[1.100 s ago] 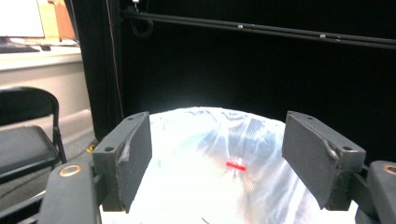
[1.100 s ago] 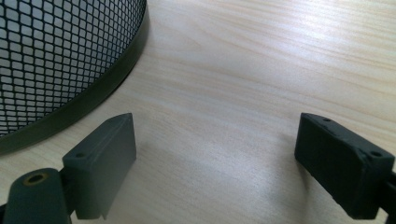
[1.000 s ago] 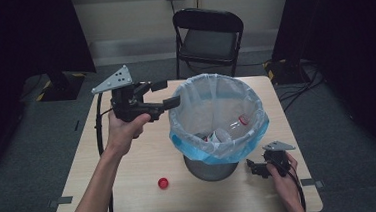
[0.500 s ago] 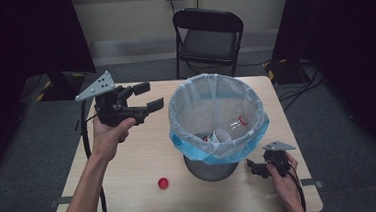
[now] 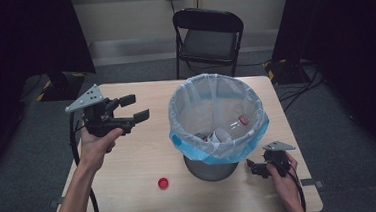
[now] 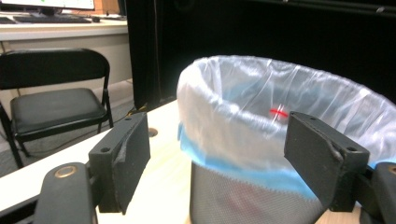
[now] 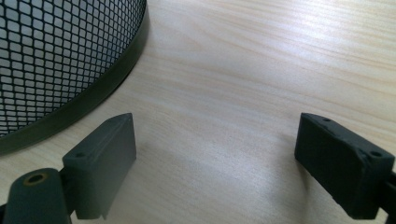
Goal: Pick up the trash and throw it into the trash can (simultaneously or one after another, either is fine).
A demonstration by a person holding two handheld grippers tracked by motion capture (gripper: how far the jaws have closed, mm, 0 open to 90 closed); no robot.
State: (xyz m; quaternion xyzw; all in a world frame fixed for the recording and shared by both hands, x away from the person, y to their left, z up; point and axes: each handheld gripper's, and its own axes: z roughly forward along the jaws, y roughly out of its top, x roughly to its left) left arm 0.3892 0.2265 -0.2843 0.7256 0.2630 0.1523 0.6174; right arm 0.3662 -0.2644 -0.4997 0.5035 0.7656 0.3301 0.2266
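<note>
Beside the bin [image 5: 215,166], red cap [image 5: 163,183]

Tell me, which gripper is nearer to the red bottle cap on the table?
Left. The left gripper is open, up-left of the red cap. The right gripper rests farther off, beyond the bin.

Bright table, dark room all round.

From the high view, overhead light falls on the pale wooden table [image 5: 129,160] while the curtains and floor at the edges sink into near black; the picture is soft and slightly grainy. In the left gripper view, the translucent bin liner [image 6: 261,116] glares white and the near jaws blur. The right gripper view shows soft shadows under its jaws and a bright sheen across the wood grain.
</note>
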